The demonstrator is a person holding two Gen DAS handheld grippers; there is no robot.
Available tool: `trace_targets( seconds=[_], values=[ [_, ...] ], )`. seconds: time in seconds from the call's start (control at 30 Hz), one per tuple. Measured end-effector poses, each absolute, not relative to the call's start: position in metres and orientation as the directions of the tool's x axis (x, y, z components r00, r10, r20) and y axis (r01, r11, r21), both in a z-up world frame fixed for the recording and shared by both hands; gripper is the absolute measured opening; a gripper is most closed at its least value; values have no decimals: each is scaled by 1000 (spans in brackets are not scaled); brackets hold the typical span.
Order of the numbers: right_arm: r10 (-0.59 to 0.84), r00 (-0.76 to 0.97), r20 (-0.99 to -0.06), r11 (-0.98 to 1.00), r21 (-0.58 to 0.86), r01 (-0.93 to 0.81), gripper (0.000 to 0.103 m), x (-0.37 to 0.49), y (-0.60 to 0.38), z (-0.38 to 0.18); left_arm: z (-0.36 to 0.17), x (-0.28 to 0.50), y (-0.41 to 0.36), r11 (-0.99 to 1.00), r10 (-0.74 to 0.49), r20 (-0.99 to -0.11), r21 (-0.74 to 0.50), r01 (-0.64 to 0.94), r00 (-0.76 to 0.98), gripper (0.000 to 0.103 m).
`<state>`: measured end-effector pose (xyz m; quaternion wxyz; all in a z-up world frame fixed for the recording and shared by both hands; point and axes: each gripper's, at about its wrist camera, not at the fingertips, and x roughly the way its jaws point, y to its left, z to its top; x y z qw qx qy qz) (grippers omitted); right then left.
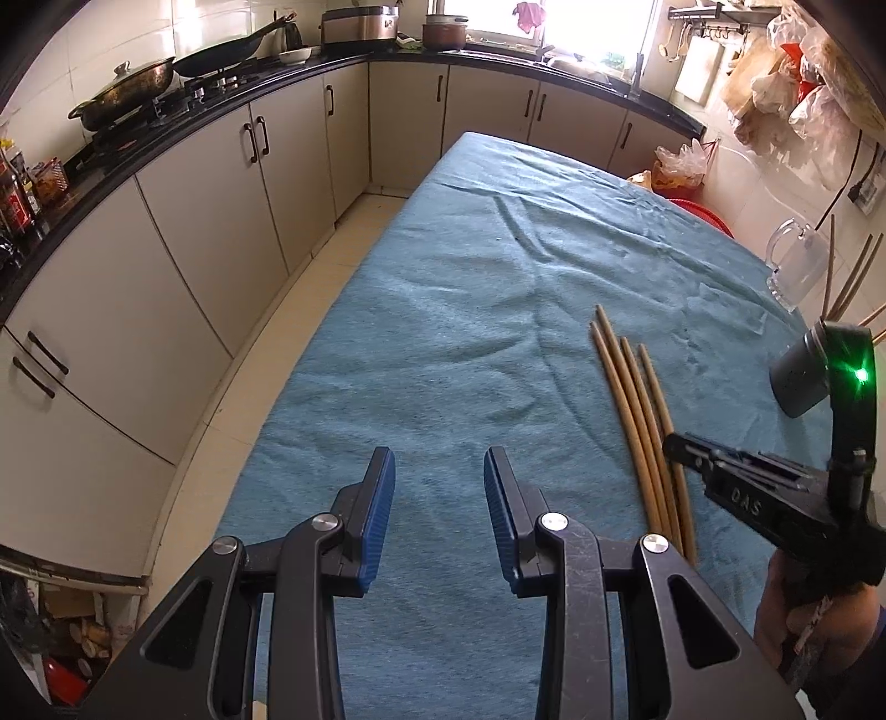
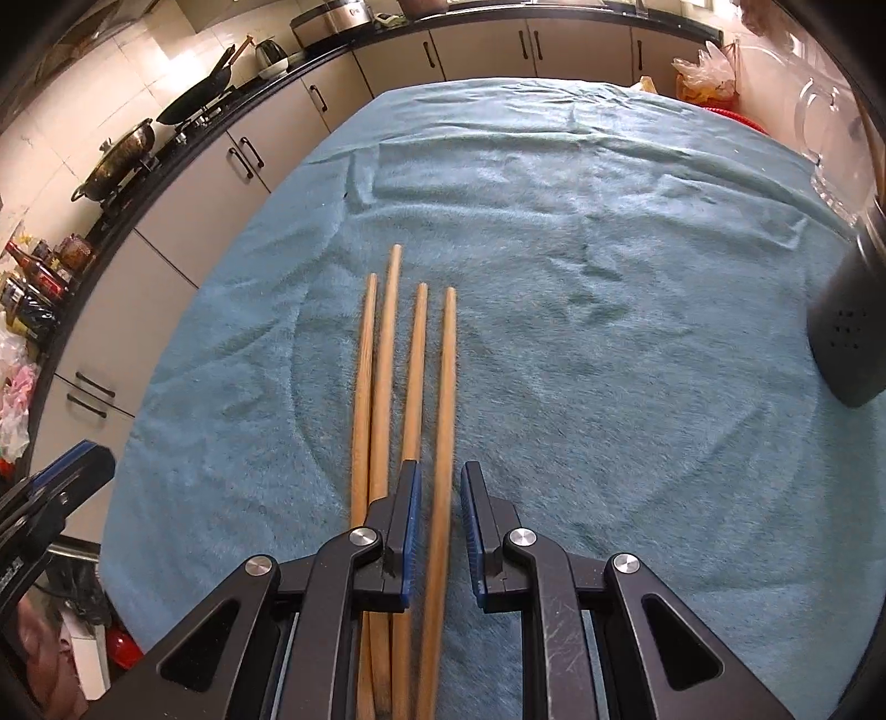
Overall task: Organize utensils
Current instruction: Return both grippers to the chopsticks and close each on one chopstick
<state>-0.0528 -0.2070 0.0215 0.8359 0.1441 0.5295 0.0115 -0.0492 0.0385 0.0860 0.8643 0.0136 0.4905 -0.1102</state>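
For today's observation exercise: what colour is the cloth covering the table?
Teal blue, plain and slightly fuzzy: the cloth shows best in the right wrist view.

Daylight is pouring in thru the window (image 1: 493, 19) at far end, left wrist view; it's blowing out to pure white, no detail there. Wall tiles (image 1: 99, 50) and cabinets (image 1: 232, 183) are picking up soft glare. Cloth (image 1: 470, 310) is showing evenly lit, wrinkles casting faint shadows only. Both views are bending hard w/ fisheye: counter (image 1: 166, 130) is curving, corners are going black w/ vignette. Green LED (image 1: 861, 375) is flaring on the right gripper (image 1: 673, 443). Right wrist view: chopsticks (image 2: 412, 376) are reading sharp mid-frame, smearing slightly near bottom edge. Glass mug (image 2: 830, 144) is washing out at the edge.
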Motion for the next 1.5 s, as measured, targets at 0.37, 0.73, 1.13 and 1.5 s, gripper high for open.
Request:
trace_targets(
  seconds=[0.37, 0.73, 1.13, 1.5],
  values=[
    [62, 437, -897, 981, 134, 137, 7, -20, -203, 20, 85, -44, 36, 971, -187, -855, -85, 225, 484, 32],
    [37, 444, -895, 949, 171, 265, 7, -60, -262, 31, 74, -13, -22, 933, -322, -868, -221, 285, 379, 32],
    [15, 509, -861, 956, 162, 245, 7, -101, -287, 66, 42, 9, -91, 940, -290, -899, -202, 277, 328, 20],
    [12, 522, -853, 962, 153, 227, 7, -117, -313, 76, 25, 18, -106, 976, -145, -908, -65, 209, 393, 14]
  ],
)
